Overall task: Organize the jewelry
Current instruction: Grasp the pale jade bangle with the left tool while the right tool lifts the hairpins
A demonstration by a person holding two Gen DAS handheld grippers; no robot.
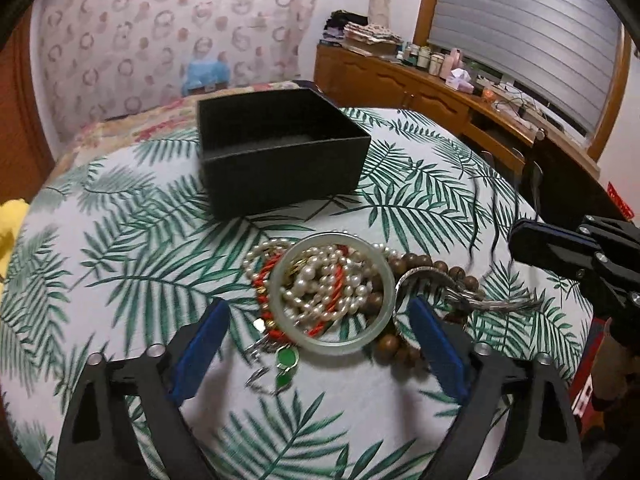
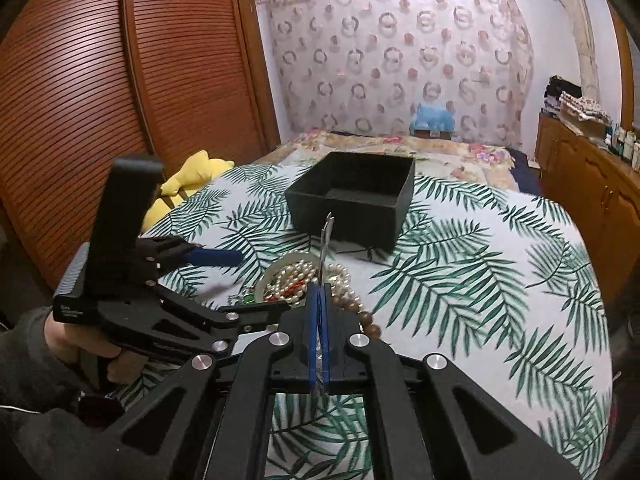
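Two claws, left claw (image 1: pixel 318 344) wide open, right claw (image 2: pixel 319 334) clamping upright silver chain (image 2: pixel 326 248).

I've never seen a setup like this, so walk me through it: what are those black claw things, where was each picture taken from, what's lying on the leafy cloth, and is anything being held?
Those claws are hand-held two-finger grippers with blue pads, each carrying a wide-angle camera. One picture looks along the left gripper, whose fingers stand open around a jewelry pile: a pale jade bangle, pearl strands, a red cord, brown wooden beads and a green pendant. The other looks along the right gripper, shut on a thin silver piece. Behind the pile sits an open black box, on the leaf-print cloth.
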